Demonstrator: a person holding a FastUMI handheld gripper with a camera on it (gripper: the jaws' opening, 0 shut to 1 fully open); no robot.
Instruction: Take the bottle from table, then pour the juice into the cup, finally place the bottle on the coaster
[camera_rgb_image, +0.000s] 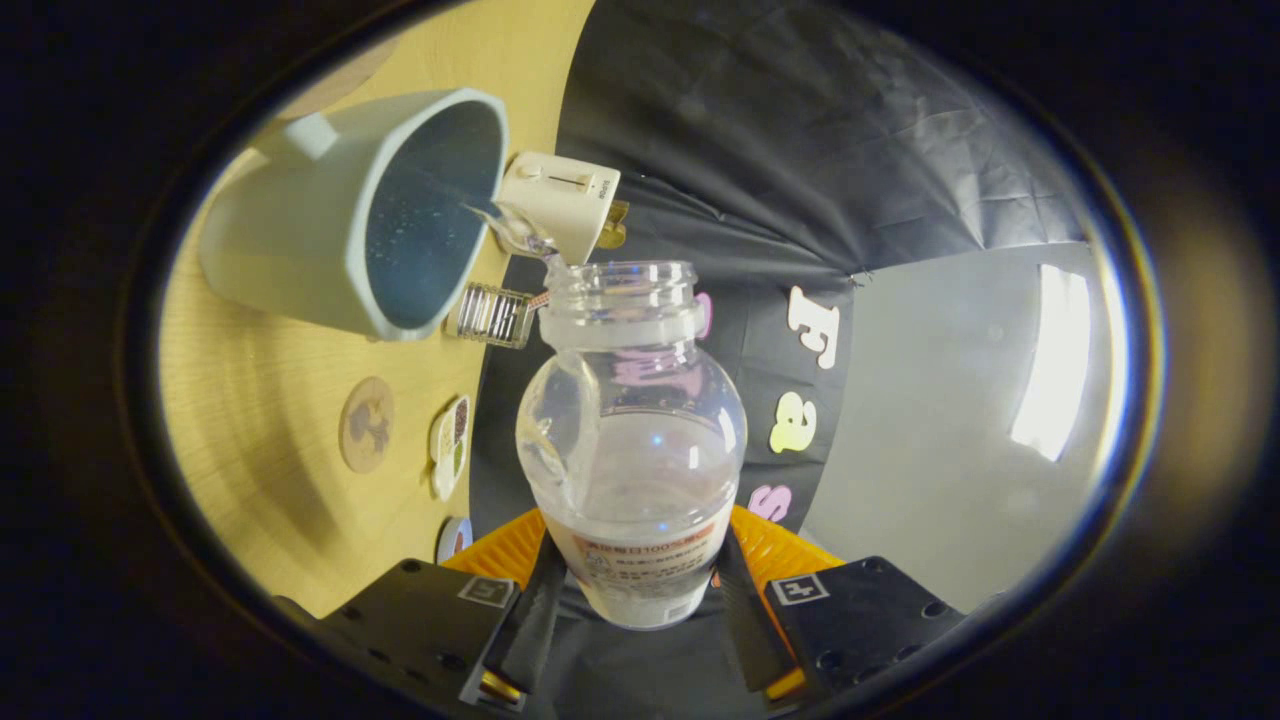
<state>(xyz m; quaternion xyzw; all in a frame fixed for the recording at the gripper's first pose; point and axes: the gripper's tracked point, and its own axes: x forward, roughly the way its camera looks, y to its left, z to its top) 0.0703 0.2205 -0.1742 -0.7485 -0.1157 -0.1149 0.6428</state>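
Observation:
A clear plastic bottle (632, 440) with a labelled base is clamped between my fingers, and my gripper (635, 575) is shut on it. The whole view is rolled, so the bottle is tipped toward the table. A thin stream of clear liquid (510, 228) runs from its open mouth into the pale blue-grey cup (300, 240), whose dark inside faces me just beyond the bottle's neck. A round cork-coloured coaster (366, 424) with a dark pattern lies on the wooden table (260, 400), nearer to me than the cup.
A white toaster (560, 200) stands behind the cup at the table's edge. A ribbed clear glass (492, 314) sits near the cup's rim. Two more small coasters (450, 445) lie beside the cork one. The black cloth wall (760, 180) is behind.

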